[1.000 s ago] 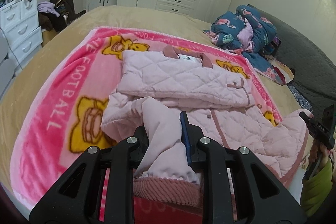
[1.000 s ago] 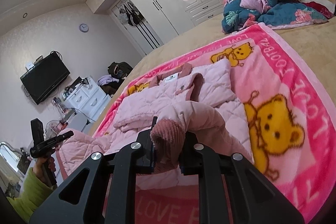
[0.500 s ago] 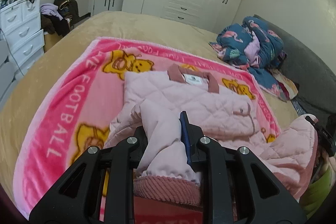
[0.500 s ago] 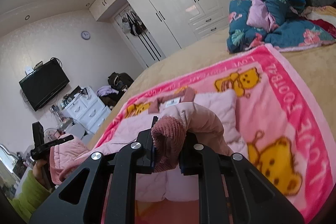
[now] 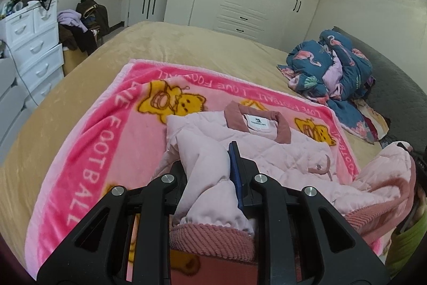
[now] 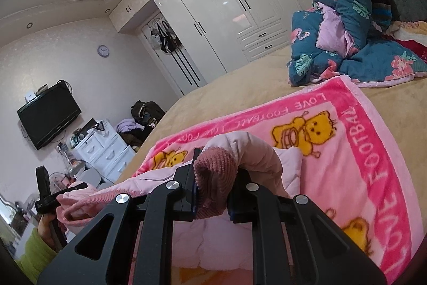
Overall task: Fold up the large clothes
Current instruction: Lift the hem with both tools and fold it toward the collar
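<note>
Across the bed (image 5: 186, 50) lies the pink blanket (image 5: 88, 151), & on it our pink quilted jacket (image 5: 280, 151), collar (image 5: 257, 122) at the far end, so its long axis runs straight away from us, hem end toward us. We've got both sleeves: left gripper (image 5: 210, 178) is clamped on the pale sleeve just above its ribbed cuff (image 5: 210, 239), which hangs below the jaws; right gripper (image 6: 213, 186) is clamped right on the other ribbed cuff (image 6: 216, 164), w/ the sleeve arching over toward the body. Near part of the jacket is lifted off the blanket, far part w/ the collar lies flat. As we judge it, the next move turns on this: collar sits dead ahead of both grippers, about equally near each, so both should carry the near half fwd along that axis & lay it over the far half, keeping the two hands level so the fold line runs square across.
</note>
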`<state>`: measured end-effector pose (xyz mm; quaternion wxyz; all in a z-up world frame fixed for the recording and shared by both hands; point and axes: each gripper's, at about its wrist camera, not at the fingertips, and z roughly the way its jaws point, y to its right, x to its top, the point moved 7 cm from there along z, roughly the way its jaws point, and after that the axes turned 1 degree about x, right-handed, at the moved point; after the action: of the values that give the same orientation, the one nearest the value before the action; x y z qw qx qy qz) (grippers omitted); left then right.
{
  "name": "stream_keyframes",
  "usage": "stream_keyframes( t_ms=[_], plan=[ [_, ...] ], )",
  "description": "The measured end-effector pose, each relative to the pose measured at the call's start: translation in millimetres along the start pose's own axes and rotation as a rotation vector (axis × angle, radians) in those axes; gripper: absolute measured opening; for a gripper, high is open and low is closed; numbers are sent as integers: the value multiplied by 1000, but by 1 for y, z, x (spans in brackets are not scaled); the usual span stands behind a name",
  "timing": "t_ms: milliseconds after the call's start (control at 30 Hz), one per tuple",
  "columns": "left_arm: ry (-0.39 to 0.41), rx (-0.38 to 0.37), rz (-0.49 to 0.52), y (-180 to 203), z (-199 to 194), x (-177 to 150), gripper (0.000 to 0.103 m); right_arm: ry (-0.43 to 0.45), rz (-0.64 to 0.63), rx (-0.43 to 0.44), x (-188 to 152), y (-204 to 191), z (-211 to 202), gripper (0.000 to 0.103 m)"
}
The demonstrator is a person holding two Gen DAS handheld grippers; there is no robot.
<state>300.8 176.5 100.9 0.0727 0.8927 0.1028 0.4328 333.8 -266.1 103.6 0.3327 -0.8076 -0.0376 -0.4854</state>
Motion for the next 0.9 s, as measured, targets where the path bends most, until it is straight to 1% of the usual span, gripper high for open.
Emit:
stream_keyframes(
  t_ms=[300, 433, 567, 767, 900],
  plan=[
    [-5, 19, 2, -6, 26, 12, 15, -29, 83, -28, 6, 22, 30, 15],
    [-5, 31, -1, -8, 40, 9, 15, -53, 114, -48, 4, 31, 45, 15],
    [11, 38, -4, -10, 51, 5, 15, -69, 156, -63, 1, 41, 60, 15],
    [19, 86, 2, -15, 70, -4, 15, -93, 183, -106, -6, 55, 84, 16],
    [38, 101, -5, -22, 78, -9, 16, -105, 209, -126, -10, 63, 96, 17]
  ],
)
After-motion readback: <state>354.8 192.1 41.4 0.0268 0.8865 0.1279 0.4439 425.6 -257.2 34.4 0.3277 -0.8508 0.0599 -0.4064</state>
